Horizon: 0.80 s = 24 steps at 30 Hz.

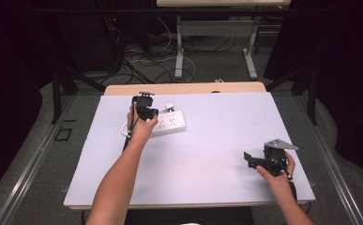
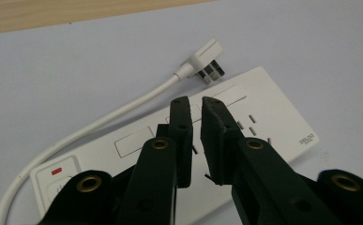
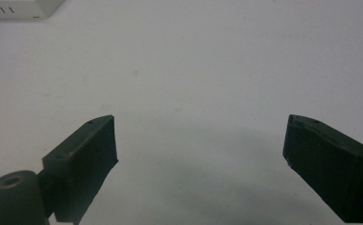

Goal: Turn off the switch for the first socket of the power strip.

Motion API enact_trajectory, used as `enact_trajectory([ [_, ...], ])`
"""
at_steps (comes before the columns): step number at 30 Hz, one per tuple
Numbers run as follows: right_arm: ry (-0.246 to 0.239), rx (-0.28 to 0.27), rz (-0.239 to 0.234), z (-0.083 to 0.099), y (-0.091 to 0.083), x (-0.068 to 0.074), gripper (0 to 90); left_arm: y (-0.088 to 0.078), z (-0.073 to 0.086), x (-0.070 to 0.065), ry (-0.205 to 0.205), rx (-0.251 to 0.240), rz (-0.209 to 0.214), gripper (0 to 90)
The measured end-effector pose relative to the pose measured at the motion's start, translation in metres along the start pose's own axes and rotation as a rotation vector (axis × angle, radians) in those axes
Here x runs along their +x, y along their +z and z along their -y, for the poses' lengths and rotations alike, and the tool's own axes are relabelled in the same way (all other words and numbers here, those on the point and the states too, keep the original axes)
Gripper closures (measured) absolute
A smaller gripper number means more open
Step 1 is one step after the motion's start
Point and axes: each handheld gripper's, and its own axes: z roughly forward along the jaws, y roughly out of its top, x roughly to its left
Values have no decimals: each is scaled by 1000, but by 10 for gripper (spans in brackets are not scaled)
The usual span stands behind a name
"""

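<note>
Left claw (image 2: 195, 105) nearly closed, empty, over power strip (image 2: 263, 117); right claw (image 3: 200, 145) wide open, empty.

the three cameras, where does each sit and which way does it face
High view: above the person's side, looking forward and down on the table; both forearms, left tool, right tool.
Left gripper view: rides the left tool, facing the power strip and plug.
Right gripper view: rides the right tool, facing bare tabletop.
All share the power strip.

A small grey mark is printed at the right corner of the power strip (image 2: 245, 126), too blurred to be read
</note>
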Motion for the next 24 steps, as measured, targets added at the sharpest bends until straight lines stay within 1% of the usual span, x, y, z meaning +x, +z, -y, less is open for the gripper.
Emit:
enact_trajectory([
  [4, -4, 4, -8, 0, 0, 0, 95, 5, 0, 6, -19, 13, -21, 856],
  [6, -4, -1, 0, 0, 0, 0, 95, 6, 0, 9, -34, 13, -31, 867],
  [7, -5, 4, -7, 0, 0, 0, 95, 7, 0, 11, -46, 6, -33, 873],
  [8, -5, 4, -8, 0, 0, 0, 95, 7, -1, 12, -47, 6, -35, 878],
  [9, -6, -2, 2, 1, 1, 0, 95, 7, -1, 14, -56, 13, -38, 884],
  [10, -10, 4, -6, 0, 1, -1, 95, 7, -1, 16, -60, 10, -42, 890],
  [15, -2, 3, -5, 0, 1, -1, 95, 11, 0, 24, -88, 18, -70, 900],
  [16, -2, 7, -11, 0, 1, -1, 95, 12, 0, 25, -96, 20, -74, 900],
  [17, 0, 7, -12, 0, 1, -1, 95, 12, 0, 25, -96, 20, -74, 900],
  [19, 2, 7, -13, 0, 1, -1, 95, 13, 0, 29, -120, 19, -73, 900],
  [22, -3, 6, -14, 1, 1, -1, 95, 14, 0, 31, -128, 17, -70, 900],
  [24, -2, 7, -14, 1, 1, -1, 95, 14, 0, 33, -138, 33, -65, 900],
])
